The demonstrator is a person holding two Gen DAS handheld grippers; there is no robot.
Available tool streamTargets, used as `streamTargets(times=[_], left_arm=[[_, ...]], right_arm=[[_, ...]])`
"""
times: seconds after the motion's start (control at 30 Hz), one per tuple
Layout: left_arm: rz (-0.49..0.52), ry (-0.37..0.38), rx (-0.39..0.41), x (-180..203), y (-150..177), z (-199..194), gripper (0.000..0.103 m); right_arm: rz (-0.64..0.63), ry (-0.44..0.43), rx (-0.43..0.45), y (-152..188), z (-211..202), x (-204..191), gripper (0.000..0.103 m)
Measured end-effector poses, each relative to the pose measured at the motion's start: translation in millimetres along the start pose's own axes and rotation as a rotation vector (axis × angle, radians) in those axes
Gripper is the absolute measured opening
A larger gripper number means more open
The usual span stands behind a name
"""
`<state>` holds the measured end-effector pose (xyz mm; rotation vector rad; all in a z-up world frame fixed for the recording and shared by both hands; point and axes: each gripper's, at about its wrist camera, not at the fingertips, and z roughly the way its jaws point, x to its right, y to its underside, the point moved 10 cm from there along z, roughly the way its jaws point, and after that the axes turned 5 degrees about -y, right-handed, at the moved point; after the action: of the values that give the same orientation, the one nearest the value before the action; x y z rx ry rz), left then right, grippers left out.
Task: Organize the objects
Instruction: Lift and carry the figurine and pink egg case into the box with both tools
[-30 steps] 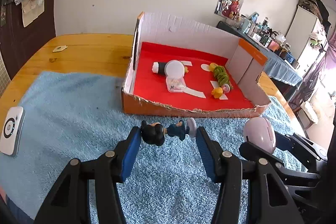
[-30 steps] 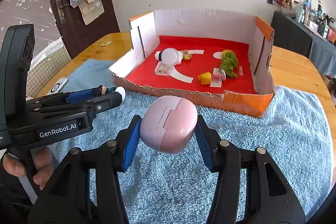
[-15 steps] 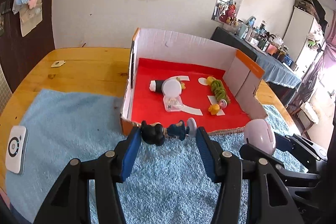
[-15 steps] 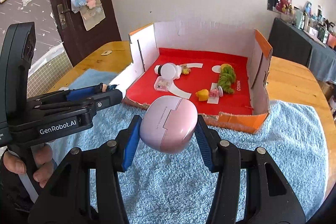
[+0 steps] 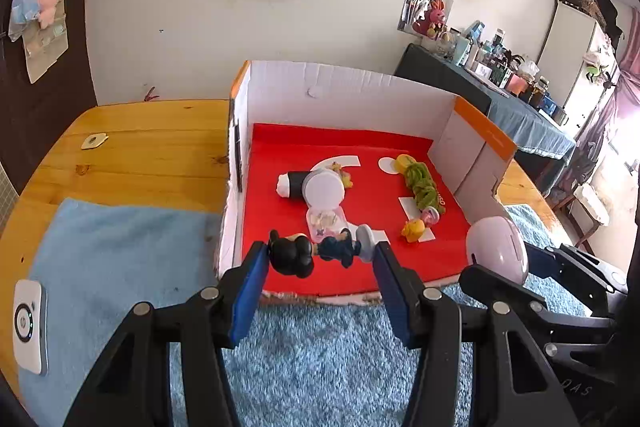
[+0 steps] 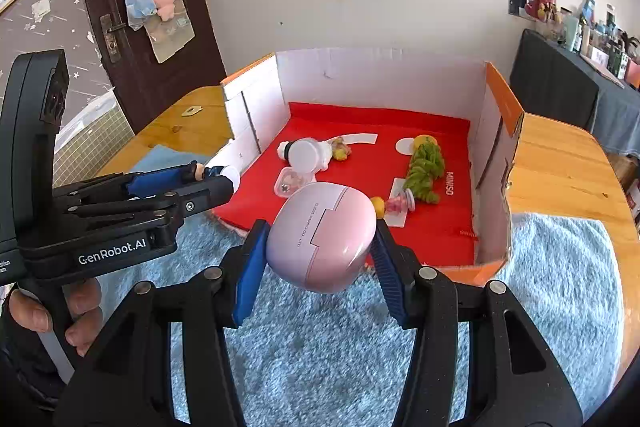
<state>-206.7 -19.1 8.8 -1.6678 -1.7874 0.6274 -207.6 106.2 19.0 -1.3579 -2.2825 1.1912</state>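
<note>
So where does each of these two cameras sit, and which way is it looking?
Left wrist: on the left gripper, looking along its fingers at the cardboard box; its toy figure shows.
Right wrist: on the right gripper, facing the same box; its pink case and a hand show.
Shared: box, blue towel, each other's gripper.

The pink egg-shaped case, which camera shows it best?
The right wrist view: the pink case fills the centre, gripped between the right gripper's pads, with its seam and small print visible. The left wrist view shows only its rounded top at the right edge, partly hidden by the gripper.
</note>
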Motion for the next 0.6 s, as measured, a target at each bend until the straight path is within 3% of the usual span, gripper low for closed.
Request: streamTargets(times=[0.6], left_arm=[[0.046, 0.025, -0.090, 12, -7, 42, 0.056]], right_arm=[[0.033, 0.007, -0.075, -9, 34, 28, 0.049]])
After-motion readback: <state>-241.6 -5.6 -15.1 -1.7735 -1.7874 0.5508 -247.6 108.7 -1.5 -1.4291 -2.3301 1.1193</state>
